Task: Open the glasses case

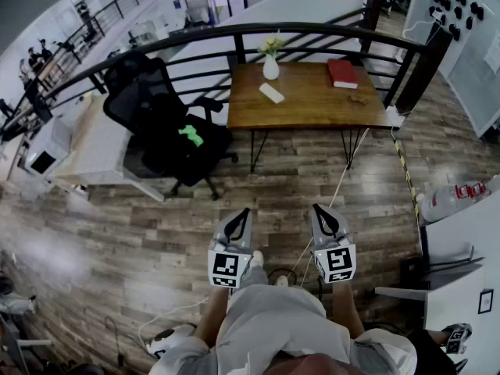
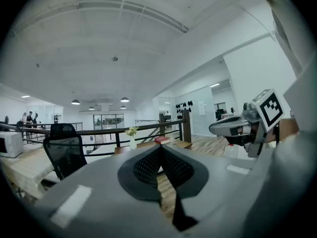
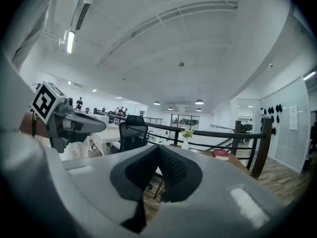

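Observation:
The glasses case [image 1: 271, 93] is a white oblong lying on the brown wooden table [image 1: 312, 108], just in front of a white vase with flowers [image 1: 270, 66]. Both grippers hover over the floor well short of the table, held side by side and pointing at it. My left gripper [image 1: 244, 212] has its jaws together with nothing between them. My right gripper [image 1: 319, 208] is likewise shut and empty. In the left gripper view the dark pads [image 2: 148, 165] meet at the tip, and in the right gripper view the pads [image 3: 171, 167] do the same. The case is too small to make out in either gripper view.
A red book [image 1: 342, 73] and a small brown object [image 1: 359, 98] lie on the table's right part. A black office chair [image 1: 160, 123] stands to its left. A black railing [image 1: 312, 30] runs behind it. A cable [image 1: 336, 186] trails over the wooden floor.

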A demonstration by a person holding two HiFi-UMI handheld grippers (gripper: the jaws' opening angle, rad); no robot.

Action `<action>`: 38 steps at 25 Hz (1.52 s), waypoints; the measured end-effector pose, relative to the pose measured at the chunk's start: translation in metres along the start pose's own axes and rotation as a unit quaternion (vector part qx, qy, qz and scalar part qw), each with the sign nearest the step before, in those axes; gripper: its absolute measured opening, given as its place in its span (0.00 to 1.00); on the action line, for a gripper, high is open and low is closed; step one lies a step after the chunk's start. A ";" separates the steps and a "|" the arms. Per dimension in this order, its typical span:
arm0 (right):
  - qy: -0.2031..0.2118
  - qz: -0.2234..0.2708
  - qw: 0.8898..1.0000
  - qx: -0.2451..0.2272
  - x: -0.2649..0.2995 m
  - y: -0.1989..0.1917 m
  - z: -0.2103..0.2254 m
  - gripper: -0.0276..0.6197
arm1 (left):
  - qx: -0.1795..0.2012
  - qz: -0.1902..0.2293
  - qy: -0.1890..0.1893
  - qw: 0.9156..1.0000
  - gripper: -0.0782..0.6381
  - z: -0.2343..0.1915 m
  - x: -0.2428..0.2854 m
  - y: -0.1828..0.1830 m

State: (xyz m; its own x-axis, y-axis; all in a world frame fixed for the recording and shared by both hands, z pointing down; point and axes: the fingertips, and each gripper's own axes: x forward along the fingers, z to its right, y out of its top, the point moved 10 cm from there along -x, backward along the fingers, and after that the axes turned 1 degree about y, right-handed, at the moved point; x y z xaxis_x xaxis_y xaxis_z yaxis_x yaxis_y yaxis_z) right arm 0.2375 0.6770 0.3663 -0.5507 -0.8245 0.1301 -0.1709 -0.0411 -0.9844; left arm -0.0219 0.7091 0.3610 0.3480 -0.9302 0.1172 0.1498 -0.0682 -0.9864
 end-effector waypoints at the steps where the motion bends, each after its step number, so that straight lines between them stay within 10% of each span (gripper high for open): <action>1: -0.003 0.004 1.000 0.001 0.000 0.000 0.002 0.05 | 0.002 0.001 -0.004 1.000 0.14 0.003 0.001 0.002; 10: -0.026 0.022 0.999 0.007 0.031 0.005 0.016 0.05 | 0.003 0.018 -0.041 0.999 0.14 -0.006 0.045 0.008; 38: -0.082 -0.004 0.997 0.011 0.254 0.035 0.023 0.05 | -0.024 0.017 -0.070 0.997 0.14 -0.208 0.202 -0.004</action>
State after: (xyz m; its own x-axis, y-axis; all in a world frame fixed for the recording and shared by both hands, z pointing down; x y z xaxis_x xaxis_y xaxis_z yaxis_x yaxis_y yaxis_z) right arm 0.1107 0.4534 0.3623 -0.4089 -0.9048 0.1193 -0.1558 -0.0596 -0.9860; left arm -0.1445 0.4462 0.3643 0.4780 -0.8733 0.0944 0.0929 -0.0567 -0.9941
